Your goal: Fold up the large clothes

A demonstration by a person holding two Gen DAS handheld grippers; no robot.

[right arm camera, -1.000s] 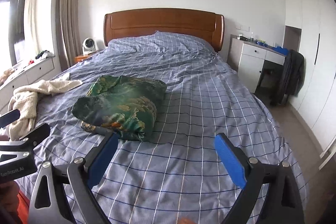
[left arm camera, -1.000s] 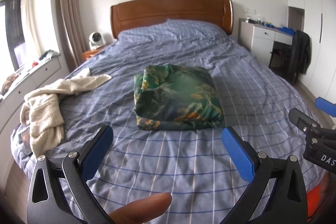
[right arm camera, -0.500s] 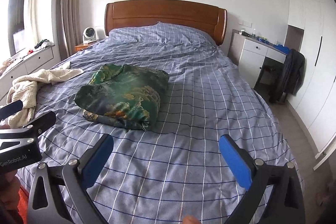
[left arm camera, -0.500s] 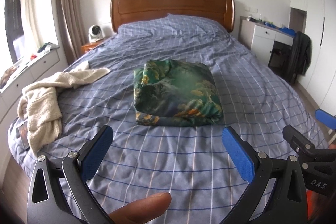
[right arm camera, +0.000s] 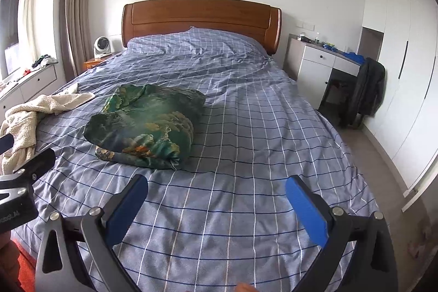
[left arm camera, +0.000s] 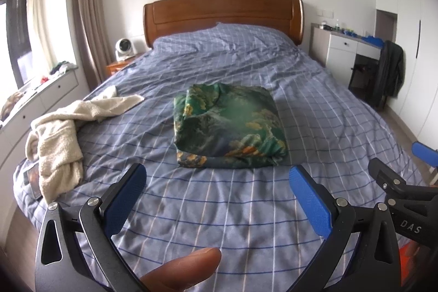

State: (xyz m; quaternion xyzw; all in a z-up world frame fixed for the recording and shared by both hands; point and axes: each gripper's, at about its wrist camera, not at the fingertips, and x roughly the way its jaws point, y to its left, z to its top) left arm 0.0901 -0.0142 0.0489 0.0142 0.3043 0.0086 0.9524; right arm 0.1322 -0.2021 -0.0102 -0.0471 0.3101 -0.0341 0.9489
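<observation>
From the left wrist, a bed (left arm camera: pixel 246 210) with a blue checked cover and curved wooden headboard (left arm camera: pixel 223 11) fills a white-walled room; a folded, glossy green patterned garment (left arm camera: pixel 228 125) lies mid-bed, a fluffy cream robe (left arm camera: pixel 58 138) crumpled at the edge. The left gripper (left arm camera: pixel 217 179) hangs spread wide, holding nothing. From the right wrist, the garment (right arm camera: pixel 146 125) sits left of centre, a white desk (right arm camera: pixel 319 64) by the wall; the right gripper (right arm camera: pixel 216 189) is likewise spread and empty.

**Where everything sits on the bed**

Folded garment (left arm camera: pixel 228 127) is on the bed (left arm camera: pixel 246 210), about mid-mattress. The crumpled robe (left arm camera: pixel 63 133) is off to its left, well apart, draped at the bed's left edge. Headboard (left arm camera: pixel 223 14) is behind it all. Fan (left arm camera: pixel 123 48) sits on the nightstand (left arm camera: pixel 117 66) left of the headboard; the desk (left arm camera: pixel 345 45) is right of it, with a jacket (left arm camera: pixel 391 73) hanging in front.
</observation>
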